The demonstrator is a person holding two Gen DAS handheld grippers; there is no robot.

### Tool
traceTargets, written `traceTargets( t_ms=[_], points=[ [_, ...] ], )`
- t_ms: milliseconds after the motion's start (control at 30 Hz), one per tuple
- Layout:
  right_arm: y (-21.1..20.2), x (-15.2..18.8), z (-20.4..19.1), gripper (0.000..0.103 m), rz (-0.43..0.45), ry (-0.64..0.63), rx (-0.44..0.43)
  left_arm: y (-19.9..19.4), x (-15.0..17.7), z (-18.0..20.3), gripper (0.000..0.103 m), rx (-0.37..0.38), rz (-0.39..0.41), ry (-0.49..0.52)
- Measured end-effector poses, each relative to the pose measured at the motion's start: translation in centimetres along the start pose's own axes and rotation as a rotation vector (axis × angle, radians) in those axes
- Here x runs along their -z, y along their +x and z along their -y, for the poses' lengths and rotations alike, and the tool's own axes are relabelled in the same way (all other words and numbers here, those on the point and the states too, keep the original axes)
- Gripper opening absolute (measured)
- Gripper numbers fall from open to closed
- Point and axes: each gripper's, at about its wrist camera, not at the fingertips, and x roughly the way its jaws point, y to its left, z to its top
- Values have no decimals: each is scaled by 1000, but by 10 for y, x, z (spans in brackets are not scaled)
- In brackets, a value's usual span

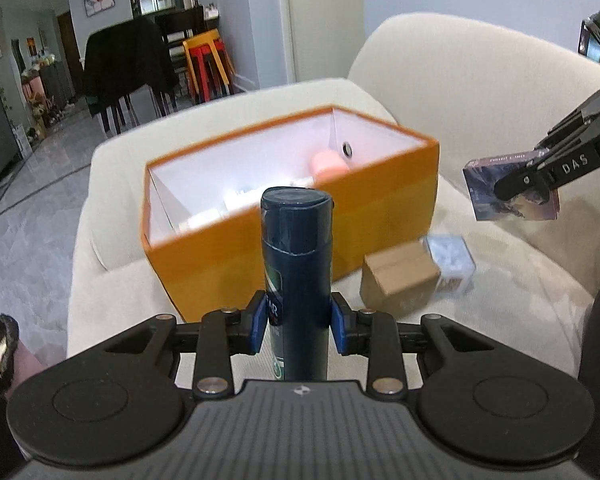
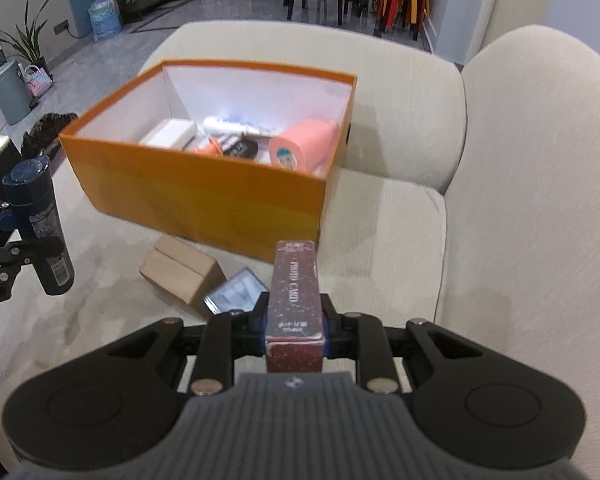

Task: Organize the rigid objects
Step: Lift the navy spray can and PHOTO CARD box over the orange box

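My left gripper (image 1: 299, 328) is shut on a dark blue spray can (image 1: 298, 272), held upright in front of the orange box (image 1: 384, 184). It also shows in the right wrist view (image 2: 40, 224). My right gripper (image 2: 294, 326) is shut on a dark red photo card box (image 2: 296, 296), held above the sofa seat, near the orange box (image 2: 204, 196). That card box shows at the right of the left wrist view (image 1: 508, 188). The orange box holds a pink roll (image 2: 304, 146), a white box (image 2: 172, 132) and other small items.
A small brown cardboard box (image 2: 180, 272) and a clear plastic case (image 2: 236, 292) lie on the cream sofa seat (image 2: 380, 240) in front of the orange box. The sofa back (image 2: 540, 160) rises at the right. Chairs and stools stand on the floor beyond.
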Motion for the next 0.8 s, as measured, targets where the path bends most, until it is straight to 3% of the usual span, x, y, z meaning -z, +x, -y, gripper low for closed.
traceTargets(
  t_ms=[267,500,633,800],
  points=[
    [-26,-25,-8,22,73,-20,-7,-27,-50,-14,37,2,106,-19],
    [-40,-57,-19,22,138,-33,-19,-27,-91,-24,37,-2,149,-21],
    [-37,-76,-24,22,161,-30,-22,-17,-107,-34,37,1,150,-35],
    [-23,-94,-26,22,168,-11,-22,2,-118,-43,37,-3,97,-35]
  ],
)
